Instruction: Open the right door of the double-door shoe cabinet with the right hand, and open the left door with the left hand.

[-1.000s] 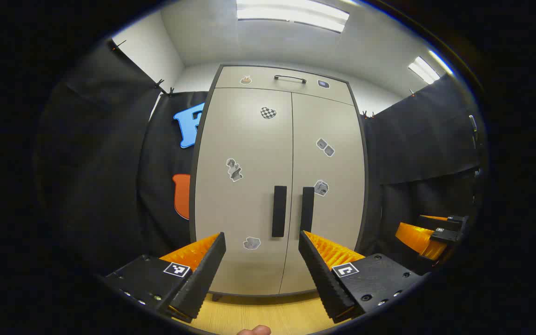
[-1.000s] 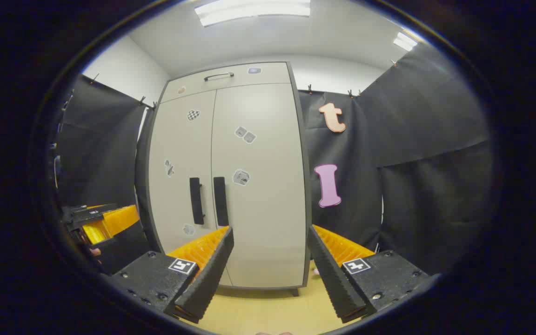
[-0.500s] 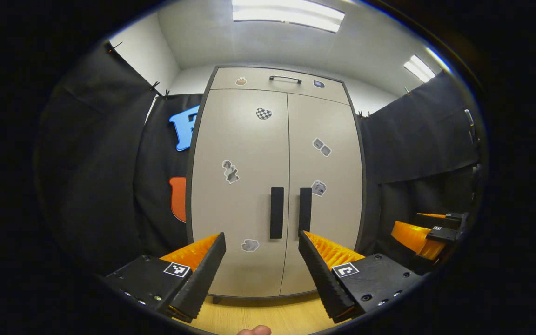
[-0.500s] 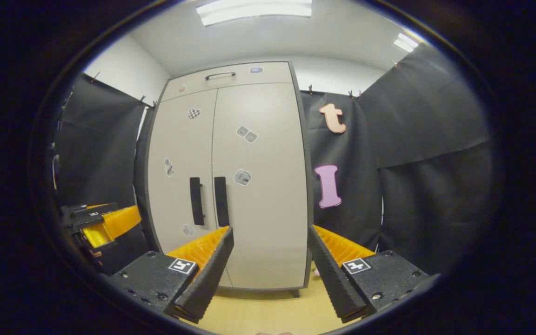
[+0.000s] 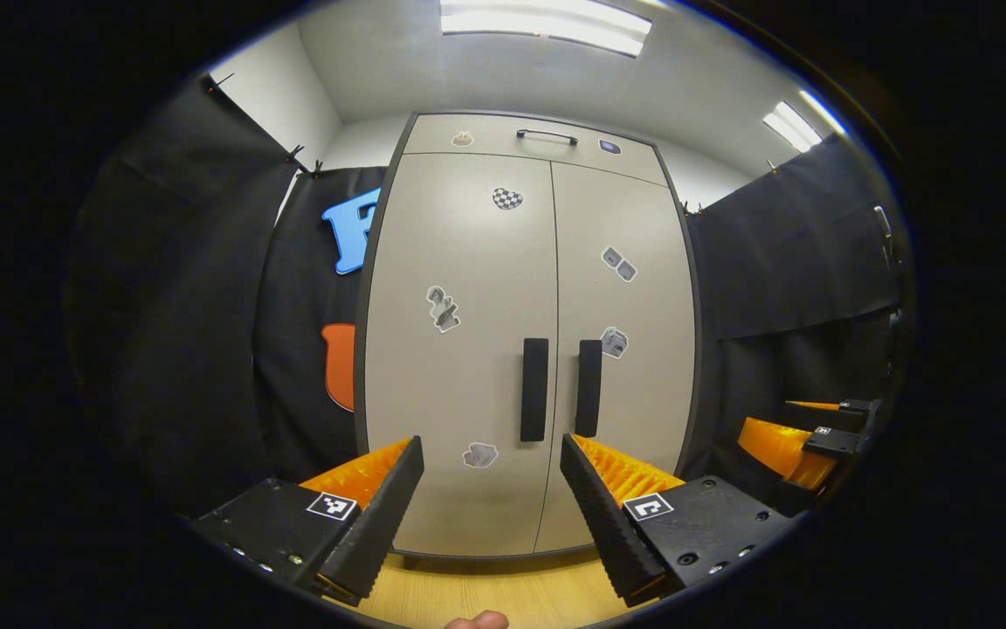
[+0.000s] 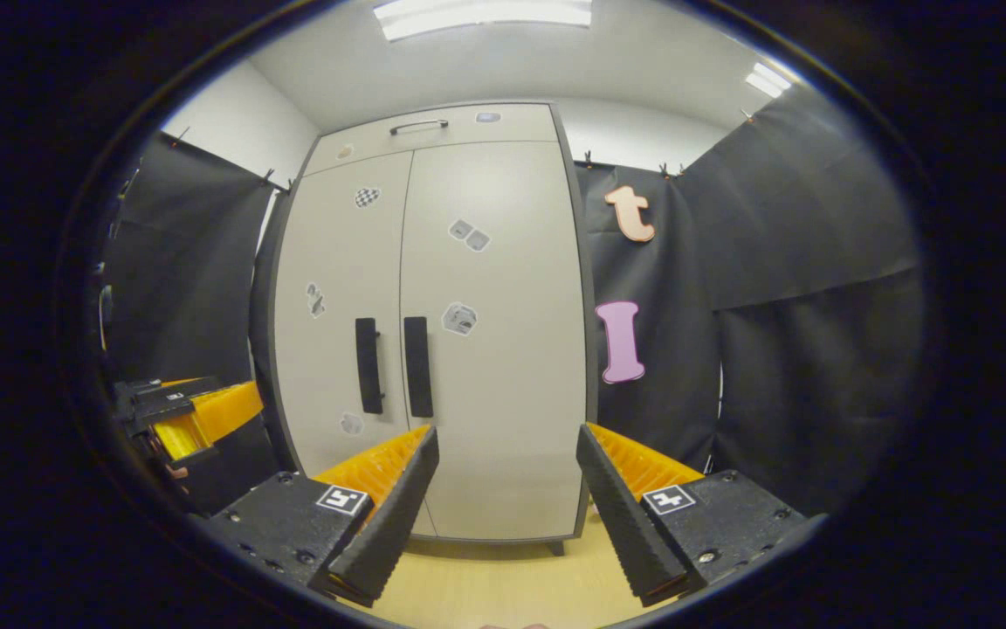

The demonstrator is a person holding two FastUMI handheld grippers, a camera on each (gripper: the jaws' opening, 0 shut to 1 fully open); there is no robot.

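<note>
In front of me the tall beige double-door shoe cabinet (image 5: 468,349) is shut. My left gripper (image 5: 492,489) and right gripper (image 6: 503,480) both gape wide, short of its black bar handles (image 5: 534,389).

I log: black cloth wall (image 5: 206,288) on both sides; ceiling light panels (image 5: 547,19) overhead; pale wood floor (image 6: 503,585) nearest me.

beige shoe cabinet (image 5: 459,367), both doors shut

shoe cabinet (image 5: 468,349) slightly larger, both grippers nearer than before
</note>
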